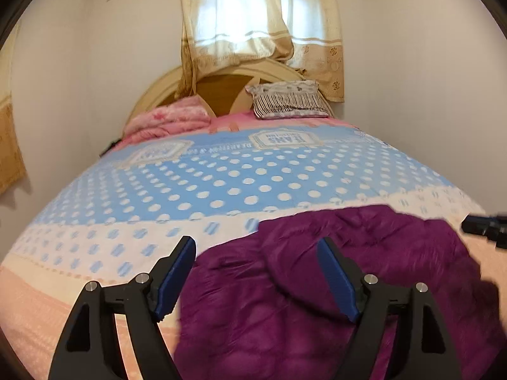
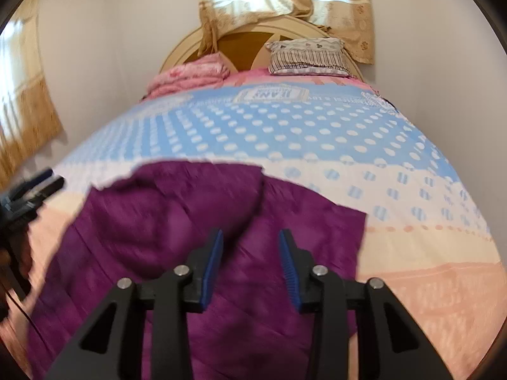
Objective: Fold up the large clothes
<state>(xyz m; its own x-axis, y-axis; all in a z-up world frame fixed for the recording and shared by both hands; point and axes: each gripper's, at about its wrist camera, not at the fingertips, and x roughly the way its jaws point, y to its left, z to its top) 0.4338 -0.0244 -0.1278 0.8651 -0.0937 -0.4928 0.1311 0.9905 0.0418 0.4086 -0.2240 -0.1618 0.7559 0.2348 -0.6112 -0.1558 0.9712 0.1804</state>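
- A purple garment lies on the near part of a bed, spread over the peach and white bands of the bedspread.
- In the right wrist view the garment shows a straight right edge ending in a squared corner, and a rounded fold of cloth lies across its upper middle.
- The left claw hangs over the garment's left edge with its jaws wide apart. Nothing is between them, and the blue pads touch no cloth.
- Its left finger stands over the bare bedspread, its right finger over the purple cloth.
- The right claw is over the middle of the garment, jaws apart but narrower than the left pair, with nothing pinched between its ribbed blue pads.
- Each claw shows at the edge of the other's view: the right claw at the right edge of the left wrist view, the left claw blurred at the left edge of the right wrist view.
- At the head of the bed a striped pillow leans by the rounded headboard, and a folded pink blanket lies to its left.
- A curtain hangs over the bright window behind the headboard.
- Both views are somewhat blurred, the garment most of all.
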